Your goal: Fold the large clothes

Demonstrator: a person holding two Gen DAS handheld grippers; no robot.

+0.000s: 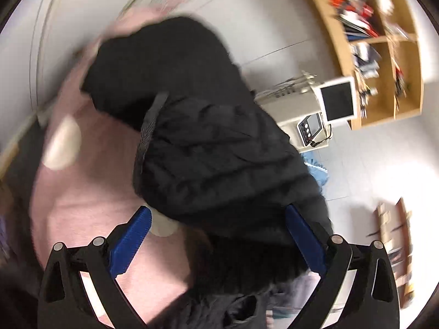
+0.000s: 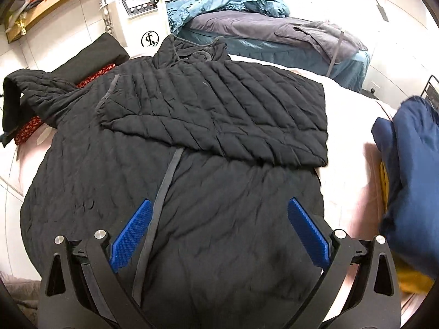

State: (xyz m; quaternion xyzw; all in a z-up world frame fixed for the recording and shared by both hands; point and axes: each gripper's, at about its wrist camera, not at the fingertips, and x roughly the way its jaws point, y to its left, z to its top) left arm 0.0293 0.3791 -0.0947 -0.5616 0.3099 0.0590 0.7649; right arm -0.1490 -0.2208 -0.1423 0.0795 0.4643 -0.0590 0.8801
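Jaws spread — black quilted coat point(image 2: 170, 164) part-folded, pink bed point(image 2: 351, 115)

wooden shelves point(image 1: 384, 41), white tiled floor point(image 1: 274, 27)

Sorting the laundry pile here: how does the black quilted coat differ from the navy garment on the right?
The black quilted coat lies spread across the pink bed cover, one side folded over its front; the navy garment sits bunched in a heap at the bed's edge. The coat shows stitched quilting lines; the navy garment looks smooth. The coat covers far more of the bed. Both are dark and rest on the same cover.
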